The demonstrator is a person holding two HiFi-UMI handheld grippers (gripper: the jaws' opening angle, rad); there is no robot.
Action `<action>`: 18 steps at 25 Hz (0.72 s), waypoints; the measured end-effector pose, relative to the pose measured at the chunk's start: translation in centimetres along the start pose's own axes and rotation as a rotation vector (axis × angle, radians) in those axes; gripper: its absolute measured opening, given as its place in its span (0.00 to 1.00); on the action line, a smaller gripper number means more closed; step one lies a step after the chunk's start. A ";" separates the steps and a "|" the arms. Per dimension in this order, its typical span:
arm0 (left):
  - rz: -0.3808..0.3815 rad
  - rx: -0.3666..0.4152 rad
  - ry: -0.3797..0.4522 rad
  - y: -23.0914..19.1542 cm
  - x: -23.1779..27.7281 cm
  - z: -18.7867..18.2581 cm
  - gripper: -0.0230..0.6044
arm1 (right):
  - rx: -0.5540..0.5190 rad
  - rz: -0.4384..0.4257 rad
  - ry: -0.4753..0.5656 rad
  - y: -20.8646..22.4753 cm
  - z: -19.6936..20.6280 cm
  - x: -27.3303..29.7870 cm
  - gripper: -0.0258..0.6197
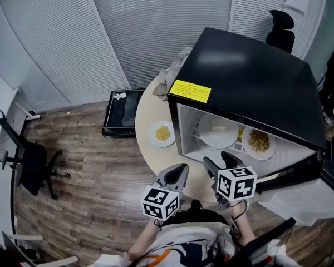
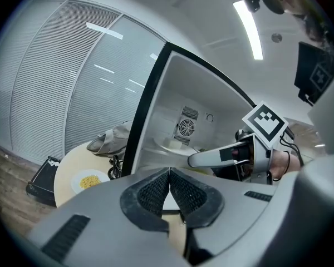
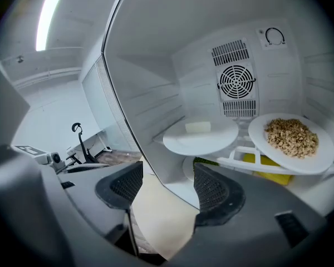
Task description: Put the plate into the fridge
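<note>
A black mini fridge (image 1: 250,77) stands open on a round beige table (image 1: 147,113). On its white shelf sit a plate with a pale block (image 1: 218,132) (image 3: 201,135) and a plate of brown crumbly food (image 1: 259,142) (image 3: 292,141). A third plate with yellow food (image 1: 162,133) (image 2: 89,179) rests on the table left of the fridge. My left gripper (image 1: 180,170) (image 2: 170,174) is shut and empty, near the table's front edge. In front of the fridge opening, my right gripper (image 1: 218,160) (image 3: 167,182) is open with nothing between its fingers.
The fridge door (image 1: 298,174) hangs open at the right. A grey cloth (image 1: 172,71) and cables lie on the table behind the fridge's left side. A black box (image 1: 118,113) sits on the wooden floor; an office chair (image 1: 30,160) stands at the left.
</note>
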State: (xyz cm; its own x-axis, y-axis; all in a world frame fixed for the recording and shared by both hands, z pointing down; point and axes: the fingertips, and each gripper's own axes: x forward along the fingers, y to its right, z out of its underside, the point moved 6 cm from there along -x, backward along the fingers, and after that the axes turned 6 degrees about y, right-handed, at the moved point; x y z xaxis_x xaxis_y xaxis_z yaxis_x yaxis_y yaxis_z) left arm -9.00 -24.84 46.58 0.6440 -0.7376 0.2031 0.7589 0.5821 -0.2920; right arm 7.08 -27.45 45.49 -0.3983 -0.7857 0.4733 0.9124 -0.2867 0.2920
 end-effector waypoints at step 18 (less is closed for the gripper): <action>0.072 0.031 0.003 1.5 -4.1 0.2 0.06 | 0.116 -0.001 0.063 -3.3 3.9 -3.4 0.19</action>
State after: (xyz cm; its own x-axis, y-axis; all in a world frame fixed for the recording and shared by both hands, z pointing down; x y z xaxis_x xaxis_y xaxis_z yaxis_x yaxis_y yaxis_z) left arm -10.46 -20.87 45.49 0.6969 -0.6944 0.1795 0.7131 0.6442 -0.2767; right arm 5.06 -21.70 46.11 -0.3890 -0.8194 0.4210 0.8936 -0.2246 0.3886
